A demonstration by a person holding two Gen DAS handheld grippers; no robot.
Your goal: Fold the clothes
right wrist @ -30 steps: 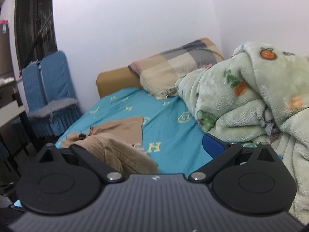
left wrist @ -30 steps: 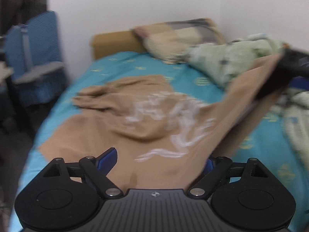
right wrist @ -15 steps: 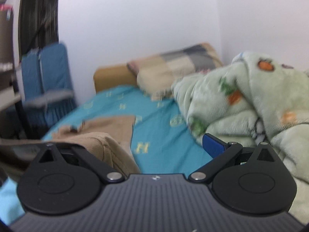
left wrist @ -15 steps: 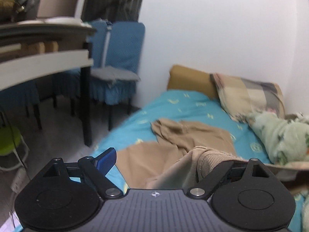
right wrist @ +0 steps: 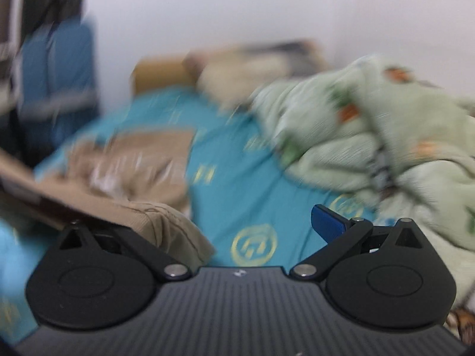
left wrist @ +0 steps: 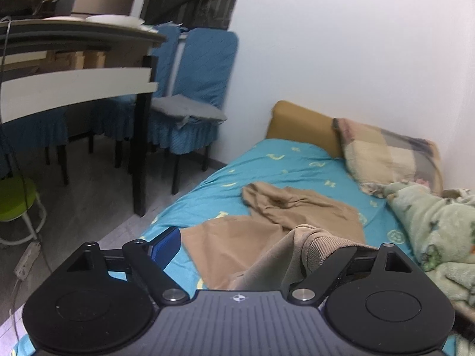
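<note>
Both grippers, left gripper (left wrist: 237, 255) and right gripper (right wrist: 255, 231), are standing wide-jawed with the tan garment (left wrist: 297, 216) draped over one finger; hems need aligning evenly.

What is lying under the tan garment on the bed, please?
Under the tan garment is the teal sheet, showing all around it. Whatever lies beneath its bunched middle is covered. Its near edge is draped over the left tongs.

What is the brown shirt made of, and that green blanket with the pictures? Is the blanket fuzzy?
The brown shirt looks like soft knit cloth, probably cotton: matte, limp and creased, with a ribbed band at the edge draped over the left gripper. The green blanket does look fuzzy, likely plush fleece: thick, puffy folds with a soft nap. The right view is too blurred to add more.
</note>
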